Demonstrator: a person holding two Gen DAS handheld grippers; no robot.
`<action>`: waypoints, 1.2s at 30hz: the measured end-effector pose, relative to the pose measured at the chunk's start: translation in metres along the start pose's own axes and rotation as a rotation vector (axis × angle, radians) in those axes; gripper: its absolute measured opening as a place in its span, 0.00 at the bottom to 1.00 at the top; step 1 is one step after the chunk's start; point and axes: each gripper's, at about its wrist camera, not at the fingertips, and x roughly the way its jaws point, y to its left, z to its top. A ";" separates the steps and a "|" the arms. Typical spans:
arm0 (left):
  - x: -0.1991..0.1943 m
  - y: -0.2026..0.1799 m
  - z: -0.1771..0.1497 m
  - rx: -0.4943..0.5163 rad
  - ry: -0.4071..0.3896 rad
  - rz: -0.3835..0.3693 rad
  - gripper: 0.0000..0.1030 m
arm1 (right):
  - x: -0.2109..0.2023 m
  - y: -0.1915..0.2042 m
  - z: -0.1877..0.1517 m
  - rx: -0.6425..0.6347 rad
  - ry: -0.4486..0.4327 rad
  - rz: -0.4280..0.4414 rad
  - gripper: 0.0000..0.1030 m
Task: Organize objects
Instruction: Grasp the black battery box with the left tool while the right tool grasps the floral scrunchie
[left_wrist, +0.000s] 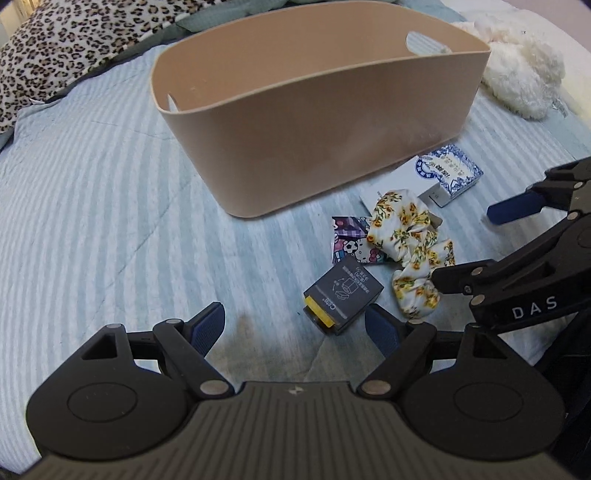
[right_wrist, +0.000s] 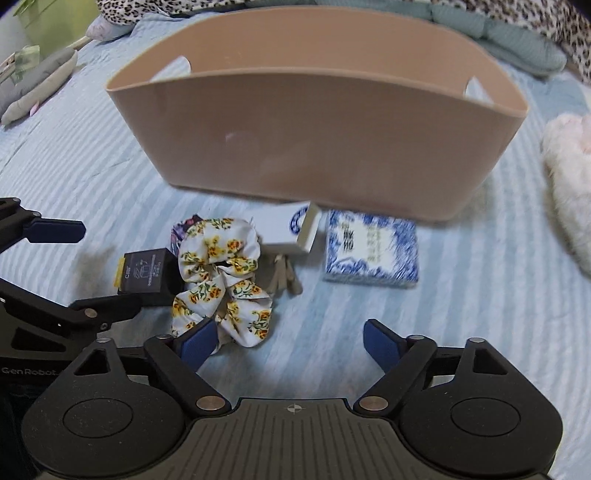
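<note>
A tan oval basket (left_wrist: 314, 122) (right_wrist: 314, 147) stands on the striped blue bedspread. In front of it lie a floral scrunchie (left_wrist: 413, 251) (right_wrist: 221, 280), a dark grey box with a yellow end (left_wrist: 343, 291) (right_wrist: 146, 275), a cartoon-print packet (left_wrist: 351, 240), a blue-and-white patterned box (left_wrist: 448, 171) (right_wrist: 371, 251) and a white box (right_wrist: 288, 227). My left gripper (left_wrist: 297, 326) is open and empty, just short of the dark box. My right gripper (right_wrist: 291, 341) is open and empty, its left fingertip beside the scrunchie. It also shows in the left wrist view (left_wrist: 480, 243).
A white fluffy plush (left_wrist: 517, 70) (right_wrist: 569, 177) lies right of the basket. A leopard-print pillow (left_wrist: 62, 48) and a grey-green cushion (right_wrist: 509, 40) lie behind it. A grey stuffed toy (right_wrist: 33, 88) lies at the far left.
</note>
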 end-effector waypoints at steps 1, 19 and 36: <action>0.003 0.001 0.000 -0.002 0.000 -0.005 0.81 | 0.002 -0.001 0.000 0.008 0.000 0.005 0.80; 0.019 0.009 0.005 -0.032 -0.031 -0.182 0.37 | -0.002 0.014 -0.008 -0.036 -0.030 0.074 0.09; -0.031 0.014 0.007 -0.074 -0.141 -0.134 0.32 | -0.060 -0.019 0.002 0.055 -0.117 0.099 0.04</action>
